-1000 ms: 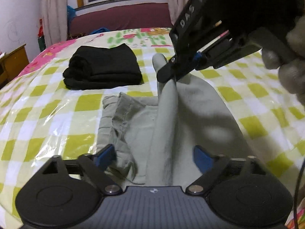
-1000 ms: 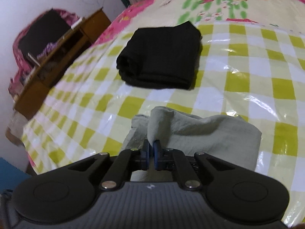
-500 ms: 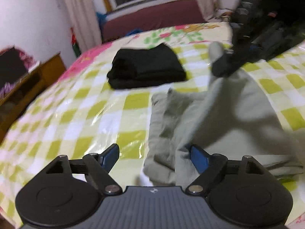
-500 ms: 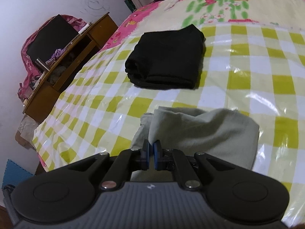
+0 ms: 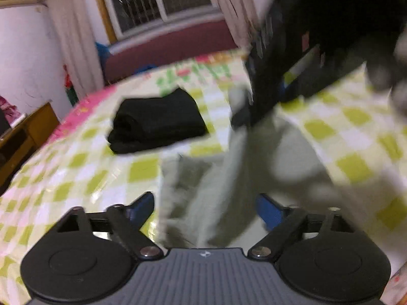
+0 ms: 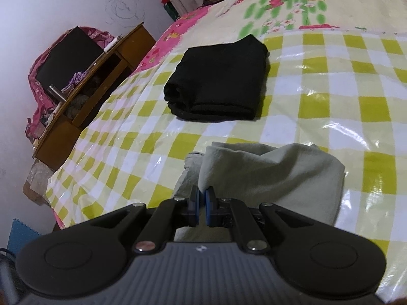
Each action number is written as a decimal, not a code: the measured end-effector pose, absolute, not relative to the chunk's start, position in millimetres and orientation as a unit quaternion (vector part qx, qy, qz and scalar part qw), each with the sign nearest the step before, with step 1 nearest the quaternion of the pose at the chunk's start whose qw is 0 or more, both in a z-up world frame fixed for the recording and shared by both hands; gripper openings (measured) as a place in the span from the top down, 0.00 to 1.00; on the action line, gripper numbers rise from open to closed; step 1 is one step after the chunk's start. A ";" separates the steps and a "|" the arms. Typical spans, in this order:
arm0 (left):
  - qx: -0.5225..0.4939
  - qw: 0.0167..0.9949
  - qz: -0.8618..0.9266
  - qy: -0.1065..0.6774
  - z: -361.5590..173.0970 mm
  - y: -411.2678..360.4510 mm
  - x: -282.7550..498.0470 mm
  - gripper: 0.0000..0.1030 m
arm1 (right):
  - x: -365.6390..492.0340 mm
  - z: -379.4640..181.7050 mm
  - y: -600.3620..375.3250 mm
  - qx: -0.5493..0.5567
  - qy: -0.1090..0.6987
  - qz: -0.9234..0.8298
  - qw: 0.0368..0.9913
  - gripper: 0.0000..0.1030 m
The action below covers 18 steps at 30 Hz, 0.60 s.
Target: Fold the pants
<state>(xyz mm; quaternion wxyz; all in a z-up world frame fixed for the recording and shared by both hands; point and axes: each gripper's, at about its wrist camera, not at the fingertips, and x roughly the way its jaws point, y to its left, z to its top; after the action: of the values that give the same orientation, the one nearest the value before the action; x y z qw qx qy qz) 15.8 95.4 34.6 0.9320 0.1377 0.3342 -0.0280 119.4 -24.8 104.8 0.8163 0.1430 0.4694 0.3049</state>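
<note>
Left wrist view, though blurred, shows the left gripper (image 5: pixel 204 209) at the near edge with its blue-padded fingers (image 5: pixel 141 207) spread wide, nothing clamped between them. The grey pants (image 5: pixel 229 178) lie between and just beyond those fingers on the bed (image 5: pixel 76 178), which wears a yellow-and-white checked cover under glossy plastic. A strip of the grey cloth rises from the heap toward the right gripper (image 5: pixel 241 115), which hangs above the bed at upper right and pinches the cloth's top end. Farther off and to the left sits a folded black garment (image 5: pixel 157 124), well apart from the pants. Beyond it are the pink and floral end of the cover, a dark red headboard (image 5: pixel 173 45), curtains and a window (image 5: pixel 157 0). A wooden desk (image 5: pixel 23 137) stands at the far left.

Right wrist view is sharp. The right gripper (image 6: pixel 202 207) is closed narrow, its blue pads (image 6: pixel 209 204) squeezing a raised fold of the pants (image 6: pixel 274 175). The rest of the grey cloth spreads to the right and beyond the fingers in a rounded, partly folded mound resting on the bed (image 6: pixel 356 101). A crumpled bit of it shows just left of the pinched fold. Past a band of bare checks lies the black garment (image 6: pixel 218 78), folded into a neat thick rectangle. The desk (image 6: pixel 84 106) stands off the bed's left side against a white wall, cluttered, with a black panel (image 6: pixel 66 58) leaning above it. A blue mat (image 6: pixel 20 233) shows at the near left on the floor.
</note>
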 end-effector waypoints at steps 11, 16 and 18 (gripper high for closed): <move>-0.024 0.927 -0.099 0.362 70.5 147.4 28.8 0.71 | 132.1 143.6 -12.8 0.133 0.441 0.314 0.830 0.95; -0.080 0.916 -0.071 0.387 52.4 188.2 36.8 0.71 | 142.6 148.8 41.9 0.074 0.430 0.336 0.835 0.95; -0.101 0.903 -0.044 0.416 25.9 199.7 45.8 0.71 | 156.3 119.7 65.9 0.058 0.459 0.322 0.826 0.94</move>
<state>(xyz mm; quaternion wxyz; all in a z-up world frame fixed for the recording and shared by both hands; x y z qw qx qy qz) 45.8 199.7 25.9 0.9029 -0.1012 0.4156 -0.0437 156.3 65.9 119.7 0.8258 0.0582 0.4591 0.3224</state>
